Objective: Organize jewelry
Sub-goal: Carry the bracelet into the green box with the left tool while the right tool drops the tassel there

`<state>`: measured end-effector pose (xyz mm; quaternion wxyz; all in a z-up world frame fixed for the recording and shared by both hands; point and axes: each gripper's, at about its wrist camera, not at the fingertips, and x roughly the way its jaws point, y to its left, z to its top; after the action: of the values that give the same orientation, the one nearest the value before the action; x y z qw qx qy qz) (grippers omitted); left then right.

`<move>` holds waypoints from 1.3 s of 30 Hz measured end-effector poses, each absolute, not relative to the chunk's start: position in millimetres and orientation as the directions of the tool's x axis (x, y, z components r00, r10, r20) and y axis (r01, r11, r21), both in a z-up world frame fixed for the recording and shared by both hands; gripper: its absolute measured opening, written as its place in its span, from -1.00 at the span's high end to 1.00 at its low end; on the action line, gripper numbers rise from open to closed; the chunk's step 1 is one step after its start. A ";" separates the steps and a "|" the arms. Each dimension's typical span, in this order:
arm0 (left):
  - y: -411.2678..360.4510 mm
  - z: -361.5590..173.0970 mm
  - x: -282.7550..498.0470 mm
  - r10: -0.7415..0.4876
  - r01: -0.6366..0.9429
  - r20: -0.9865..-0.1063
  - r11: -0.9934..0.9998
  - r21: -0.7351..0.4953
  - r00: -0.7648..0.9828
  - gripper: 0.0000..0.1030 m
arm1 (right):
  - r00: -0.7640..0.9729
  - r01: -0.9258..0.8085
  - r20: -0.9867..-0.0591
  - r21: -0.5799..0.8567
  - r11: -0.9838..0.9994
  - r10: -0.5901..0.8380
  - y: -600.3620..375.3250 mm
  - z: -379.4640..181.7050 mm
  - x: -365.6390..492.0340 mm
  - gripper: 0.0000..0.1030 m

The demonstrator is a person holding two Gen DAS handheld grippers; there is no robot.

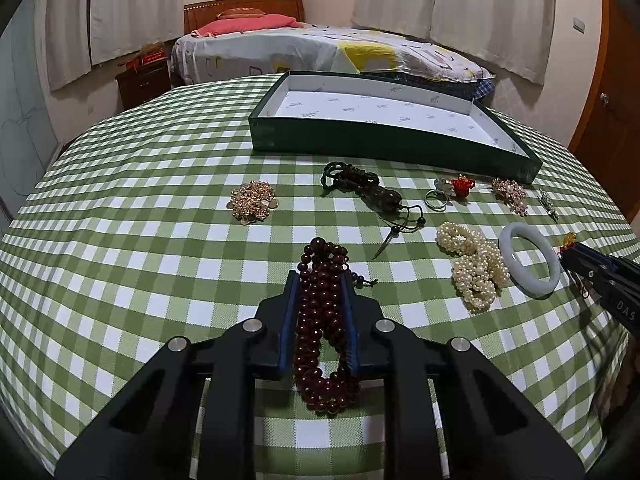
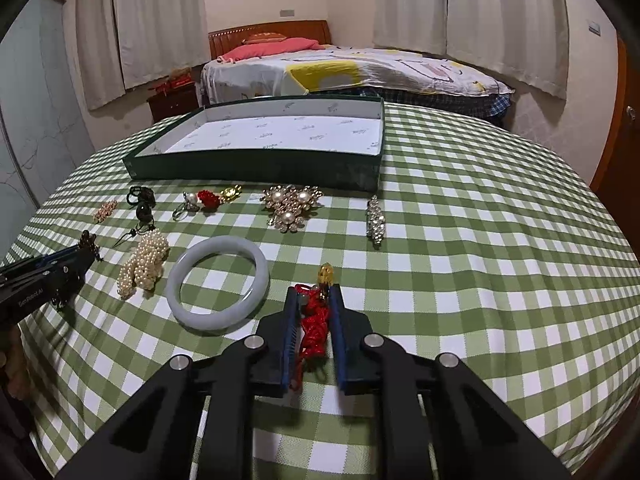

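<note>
A green-checked worktop [image 2: 480,240] carries a shallow dark-green tray [image 2: 256,168] at the back — before it lie a jade bangle [image 2: 218,284], pearl strands [image 2: 144,268], brooches [image 2: 292,206] and dark beads [image 1: 324,320].

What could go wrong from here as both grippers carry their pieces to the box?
1. The dark red bead strand sits between the left gripper fingers with loops sagging below; they may slip or snag.
2. The red knotted cord charm looks loosely held in the right gripper and could drop.
3. The jade bangle and pearl cluster lie close by; a sweep might knock them.
</note>
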<state>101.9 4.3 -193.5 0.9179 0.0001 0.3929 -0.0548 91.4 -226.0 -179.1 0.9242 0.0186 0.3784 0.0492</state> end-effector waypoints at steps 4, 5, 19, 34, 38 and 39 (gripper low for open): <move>4.5 -192.8 101.4 -0.099 0.098 -0.717 0.994 -0.043 0.689 0.62 | 0.711 -0.076 -0.695 0.073 0.994 0.106 -226.4 -178.0 90.9 0.69; 4.7 -191.8 100.7 -0.100 0.098 -0.715 0.994 -0.044 0.692 0.62 | 0.713 -0.077 -0.693 0.073 0.994 0.106 -226.2 -177.3 90.6 0.69; -0.8 -146.6 104.9 -0.123 0.120 -0.640 0.992 -0.049 0.758 0.62 | 0.772 -0.080 -0.620 0.125 0.989 0.141 -230.7 -134.5 100.5 0.69; -18.3 -114.9 236.1 -0.174 0.166 -0.595 0.984 -0.069 0.785 0.62 | 0.820 -0.081 -0.551 0.163 0.983 0.159 -236.5 -103.2 215.3 0.69; -20.5 -141.1 273.4 -0.162 0.163 -0.653 0.985 -0.059 0.740 0.62 | 0.780 -0.071 -0.608 0.152 0.986 0.150 -236.5 -128.2 241.5 0.69; -21.0 -148.2 279.9 -0.158 0.162 -0.670 0.985 -0.057 0.725 0.62 | 0.769 -0.069 -0.622 0.144 0.987 0.145 -236.0 -134.4 245.5 0.69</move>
<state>279.9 -21.0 -148.2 0.9288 0.0028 0.3605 -0.0862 245.5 -236.0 -134.4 0.9389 0.0563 0.3348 0.0571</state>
